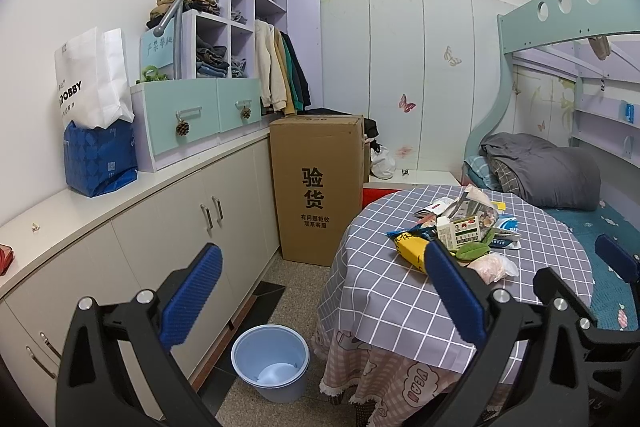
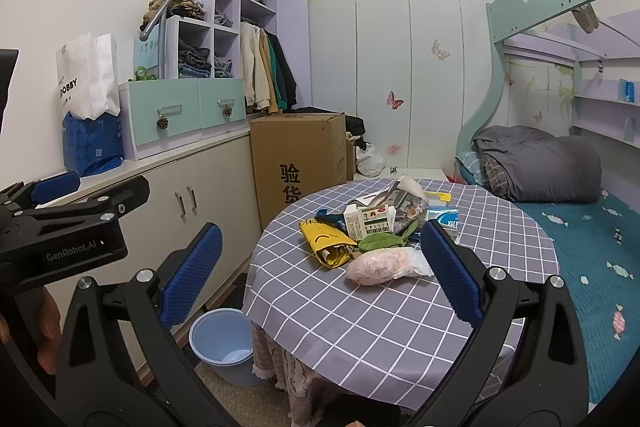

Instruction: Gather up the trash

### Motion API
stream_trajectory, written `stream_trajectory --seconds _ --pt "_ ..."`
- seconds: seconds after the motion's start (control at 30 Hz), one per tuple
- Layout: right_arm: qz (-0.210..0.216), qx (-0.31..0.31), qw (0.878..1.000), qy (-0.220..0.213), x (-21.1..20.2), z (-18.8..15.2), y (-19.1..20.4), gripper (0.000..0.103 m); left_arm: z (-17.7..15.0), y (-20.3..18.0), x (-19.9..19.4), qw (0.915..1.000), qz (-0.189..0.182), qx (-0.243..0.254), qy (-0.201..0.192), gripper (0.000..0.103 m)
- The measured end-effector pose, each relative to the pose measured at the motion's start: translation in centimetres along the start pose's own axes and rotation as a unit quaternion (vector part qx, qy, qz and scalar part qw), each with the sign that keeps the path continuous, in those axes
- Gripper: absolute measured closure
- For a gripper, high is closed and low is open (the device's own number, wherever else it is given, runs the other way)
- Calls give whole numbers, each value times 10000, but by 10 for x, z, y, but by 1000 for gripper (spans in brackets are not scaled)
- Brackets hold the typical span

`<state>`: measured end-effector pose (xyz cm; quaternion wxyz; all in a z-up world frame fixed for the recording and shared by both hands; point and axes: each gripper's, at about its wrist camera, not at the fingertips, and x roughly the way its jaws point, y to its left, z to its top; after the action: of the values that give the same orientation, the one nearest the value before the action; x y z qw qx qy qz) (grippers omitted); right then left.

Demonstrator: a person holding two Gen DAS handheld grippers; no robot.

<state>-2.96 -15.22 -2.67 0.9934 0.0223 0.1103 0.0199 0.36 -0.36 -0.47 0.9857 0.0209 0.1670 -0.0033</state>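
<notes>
Together we hold the left gripper and right gripper spread wide, gripping nothing, short of the trash pile on the checkered round table; the blue bin stands on the floor beside it.

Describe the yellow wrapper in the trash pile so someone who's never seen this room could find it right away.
Start at the round table with the grey checked cloth beside the bed. A pile of litter sits on it; the yellow wrapper lies on the pile's left edge, nearest the cabinets. It is the only bright yellow, crumpled foil piece there, next to a green-and-white carton and a pinkish plastic bag.
</notes>
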Motion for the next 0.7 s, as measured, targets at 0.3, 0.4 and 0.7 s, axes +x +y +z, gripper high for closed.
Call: stream_trajectory --seconds 0.3,0.4,0.7 --pt "2 -3 10000 12 -1 -1 1 6 0 0 0 10000 3 -4 7 4" --pt "-1 1 10000 11 -1 -1 1 6 0 0 0 10000 0 1 7 4" --pt "11 20 10000 46 1 -4 -1 6 -7 1 3 10000 5 4 20 4"
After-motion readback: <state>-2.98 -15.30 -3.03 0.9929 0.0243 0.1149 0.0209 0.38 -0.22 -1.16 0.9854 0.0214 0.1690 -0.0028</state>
